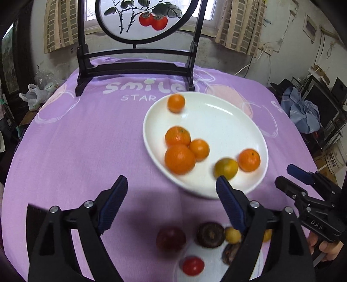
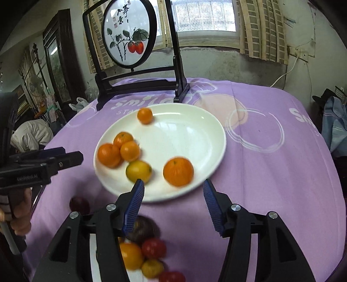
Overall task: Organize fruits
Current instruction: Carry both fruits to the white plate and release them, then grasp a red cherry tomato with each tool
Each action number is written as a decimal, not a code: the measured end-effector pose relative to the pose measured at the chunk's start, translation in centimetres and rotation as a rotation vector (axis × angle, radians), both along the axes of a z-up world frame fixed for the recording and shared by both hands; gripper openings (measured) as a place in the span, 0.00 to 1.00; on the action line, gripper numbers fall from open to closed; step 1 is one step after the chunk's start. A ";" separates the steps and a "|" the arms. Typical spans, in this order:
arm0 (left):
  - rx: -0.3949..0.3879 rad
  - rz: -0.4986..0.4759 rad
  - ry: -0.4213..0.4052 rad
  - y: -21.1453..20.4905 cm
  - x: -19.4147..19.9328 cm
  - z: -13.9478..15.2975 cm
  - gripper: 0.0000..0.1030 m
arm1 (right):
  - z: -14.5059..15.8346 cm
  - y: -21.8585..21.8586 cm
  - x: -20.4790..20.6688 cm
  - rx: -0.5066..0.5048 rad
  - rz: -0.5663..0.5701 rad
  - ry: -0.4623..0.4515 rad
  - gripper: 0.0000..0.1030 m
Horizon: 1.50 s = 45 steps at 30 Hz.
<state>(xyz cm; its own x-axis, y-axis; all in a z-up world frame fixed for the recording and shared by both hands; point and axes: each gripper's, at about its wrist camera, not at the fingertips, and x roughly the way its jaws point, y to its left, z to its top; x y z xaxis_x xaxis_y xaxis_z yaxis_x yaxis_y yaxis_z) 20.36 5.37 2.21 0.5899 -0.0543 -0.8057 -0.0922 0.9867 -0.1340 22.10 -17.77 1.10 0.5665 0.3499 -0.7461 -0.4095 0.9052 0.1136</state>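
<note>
A white plate point(image 1: 227, 121) point(image 2: 195, 134) on the purple cloth holds several oranges point(image 1: 179, 159) point(image 2: 178, 171) and a yellow-green citrus point(image 1: 226, 168) point(image 2: 138, 171). A nearer white plate point(image 1: 208, 258) point(image 2: 93, 256) holds mixed fruit: a red tomato point(image 1: 193, 265) point(image 2: 154, 248), a yellow one point(image 1: 232, 234) point(image 2: 131, 256), dark brown round ones point(image 1: 210, 234) point(image 2: 142, 230). A dark red fruit point(image 1: 171, 238) point(image 2: 79, 205) lies on the cloth. My left gripper point(image 1: 171, 182) is open and empty above the cloth. My right gripper point(image 2: 173, 184) point(image 1: 286, 173) is open and empty over the big plate's near edge.
A black wooden stand with a round persimmon painting point(image 1: 138, 19) point(image 2: 128, 36) stands at the table's far side. The table edge curves away left and right. Clutter, a plastic bag point(image 1: 32, 95) and blue cloth point(image 1: 303, 112) lie beyond the table.
</note>
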 end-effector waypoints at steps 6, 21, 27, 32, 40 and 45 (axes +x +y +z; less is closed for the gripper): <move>0.015 -0.006 -0.005 -0.2 -4.8 -0.9 0.81 | -0.7 -1.8 -4.3 -0.026 0.001 0.004 0.62; -0.009 -0.032 0.071 -0.7 -10.8 -4.8 0.84 | -4.7 -1.4 -10.4 -0.148 0.046 0.068 0.65; -0.015 -0.027 0.082 -0.5 -10.8 -5.4 0.84 | -5.7 -1.6 -10.0 -0.168 0.016 0.087 0.65; -0.013 -0.046 0.088 -0.9 -10.7 -6.0 0.84 | -5.8 -1.9 -9.4 -0.168 -0.026 0.074 0.64; 0.012 -0.085 0.103 -1.8 -10.7 -7.1 0.84 | -5.9 -0.5 -7.7 -0.163 -0.006 0.063 0.57; 0.017 -0.087 0.105 -2.0 -10.7 -7.1 0.84 | -5.5 -0.1 -8.1 -0.164 0.007 0.063 0.29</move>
